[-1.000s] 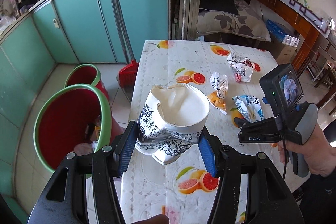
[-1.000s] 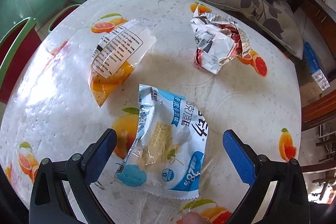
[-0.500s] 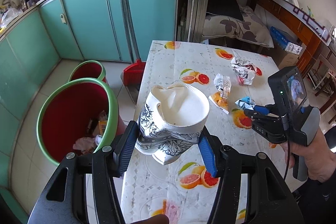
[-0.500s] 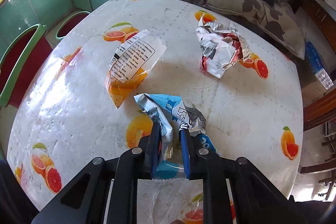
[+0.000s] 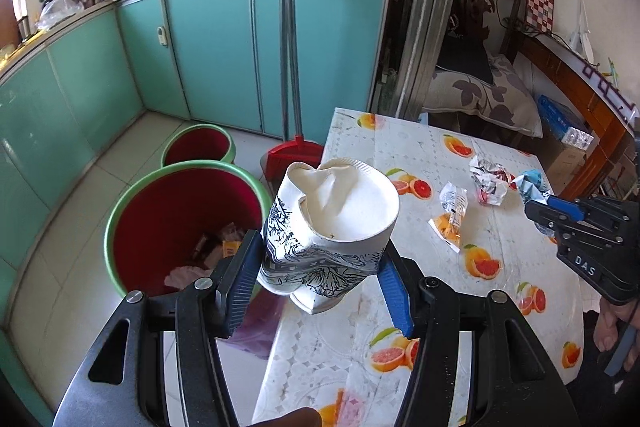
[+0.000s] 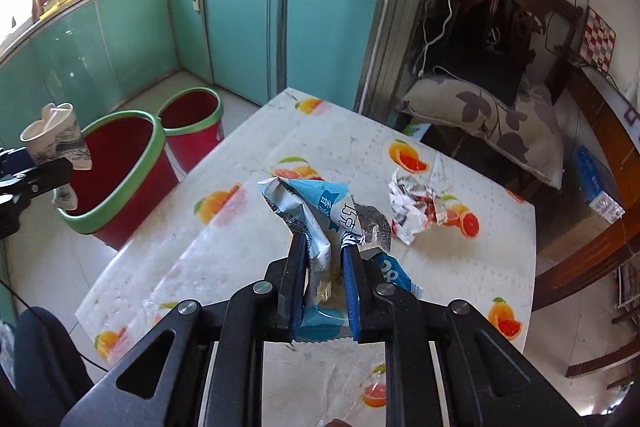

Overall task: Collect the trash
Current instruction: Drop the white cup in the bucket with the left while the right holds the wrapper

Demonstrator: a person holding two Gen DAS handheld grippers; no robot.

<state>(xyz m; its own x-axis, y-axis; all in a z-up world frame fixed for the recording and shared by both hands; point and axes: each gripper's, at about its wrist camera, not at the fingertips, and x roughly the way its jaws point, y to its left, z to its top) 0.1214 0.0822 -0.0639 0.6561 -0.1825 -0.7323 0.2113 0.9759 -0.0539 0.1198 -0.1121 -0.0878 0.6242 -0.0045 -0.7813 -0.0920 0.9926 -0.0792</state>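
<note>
My left gripper [image 5: 316,287] is shut on a crushed white paper cup with black drawings [image 5: 332,227], held above the table's left edge beside the large red bin with a green rim [image 5: 168,219]. The cup [image 6: 56,139] shows at the far left of the right wrist view. My right gripper [image 6: 325,259] is shut on a crumpled blue and white snack wrapper [image 6: 316,211], lifted off the table [image 6: 248,239]. The left wrist view shows that gripper [image 5: 538,205] and wrapper [image 5: 530,185] at right. On the table lie an orange and clear wrapper [image 5: 450,215] and a crumpled silver foil wrapper [image 5: 490,181] [image 6: 416,207].
A smaller red bin [image 5: 200,147] stands behind the large one, which holds some trash. A red broom [image 5: 294,151] leans against teal cabinets [image 5: 216,51]. A cushion [image 6: 488,123] and wooden furniture lie beyond the table. A person's hand [image 5: 614,327] holds the right gripper's handle.
My right gripper closed on the blue wrapper and lifted it off the table. My left gripper rose and shifted with the cup, so more of the room shows.
</note>
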